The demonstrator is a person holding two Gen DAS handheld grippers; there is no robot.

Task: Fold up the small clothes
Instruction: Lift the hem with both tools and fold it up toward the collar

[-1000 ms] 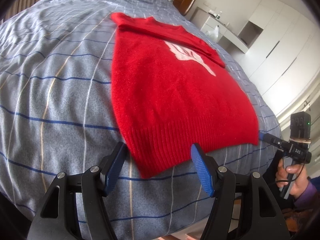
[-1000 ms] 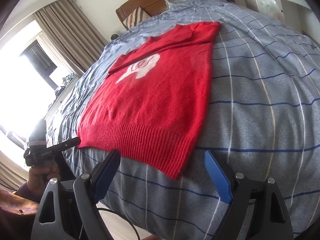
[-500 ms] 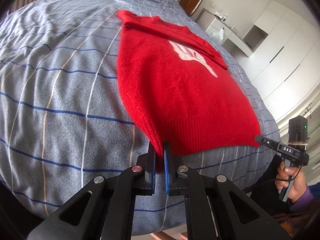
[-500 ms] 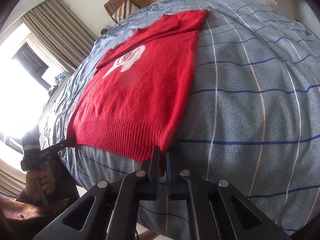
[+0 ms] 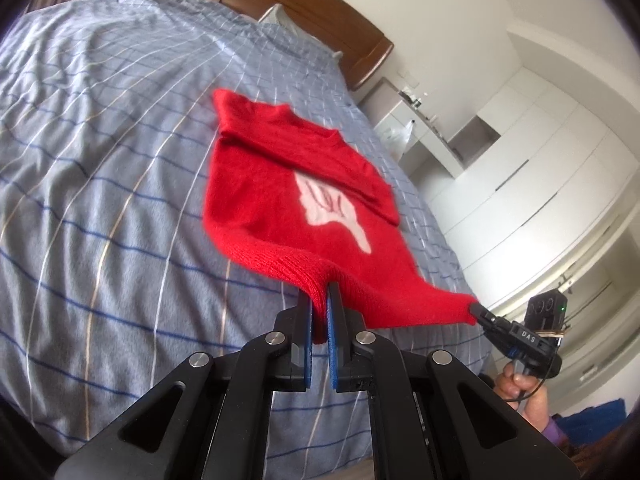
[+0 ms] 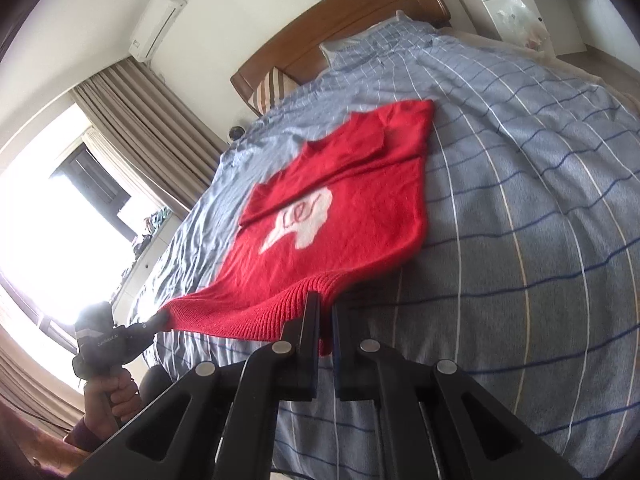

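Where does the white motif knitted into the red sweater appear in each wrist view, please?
Left wrist view: the white motif sits just right of centre on the red knitted sweater, above the left hand-held gripper.
Right wrist view: it lies left of centre, above the right hand-held gripper.
Shared landmark: the brown wooden headboard at the bed's far end.

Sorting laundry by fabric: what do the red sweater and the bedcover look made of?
Red sweater: soft, matte knit, probably wool or acrylic; the ribbed hem shows knit rows. Bedcover: thin woven cloth, likely cotton; matte, finely creased, with a checked pattern.
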